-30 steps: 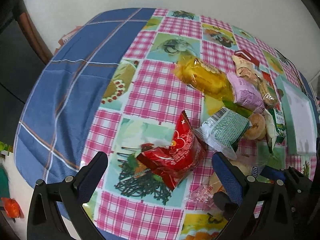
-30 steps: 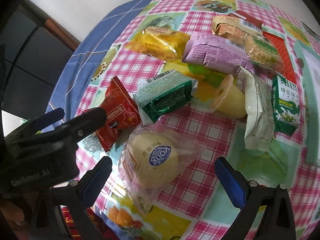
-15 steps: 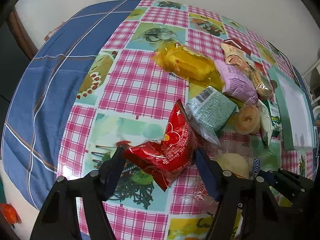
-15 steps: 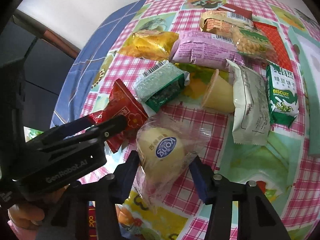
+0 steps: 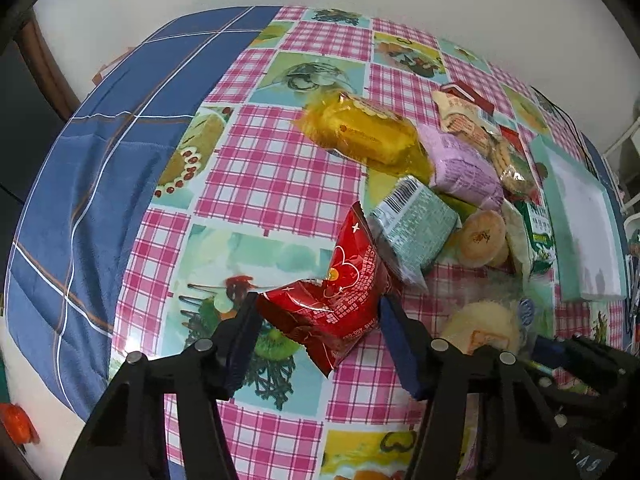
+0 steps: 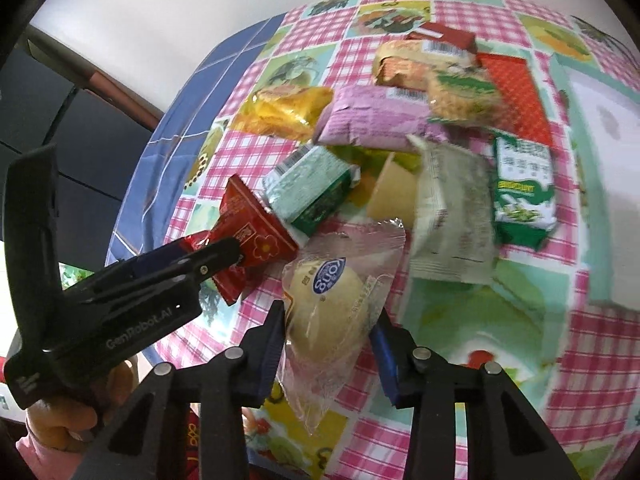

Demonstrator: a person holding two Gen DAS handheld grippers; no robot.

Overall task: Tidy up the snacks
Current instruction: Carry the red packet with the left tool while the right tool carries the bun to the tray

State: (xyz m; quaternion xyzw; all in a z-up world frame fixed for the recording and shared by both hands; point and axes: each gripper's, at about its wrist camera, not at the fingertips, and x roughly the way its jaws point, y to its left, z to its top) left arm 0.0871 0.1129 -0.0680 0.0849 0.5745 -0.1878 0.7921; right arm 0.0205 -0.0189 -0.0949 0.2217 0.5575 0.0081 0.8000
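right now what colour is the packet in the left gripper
Red, with white print and a flower design. The packet shows best in the left wrist view, pinched in the left gripper.

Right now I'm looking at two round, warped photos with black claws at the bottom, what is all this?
No robot: a person holds a hand-held gripper in each hand, and each carries a wide-angle camera looking along its fingers, hence the warping. One view is from the left hand-held gripper, clamped on a red packet. The other is from the right hand-held gripper, clamped on a bun in clear wrap. More wrapped snacks, like a yellow cake and a purple pack, lie on a checked tablecloth.
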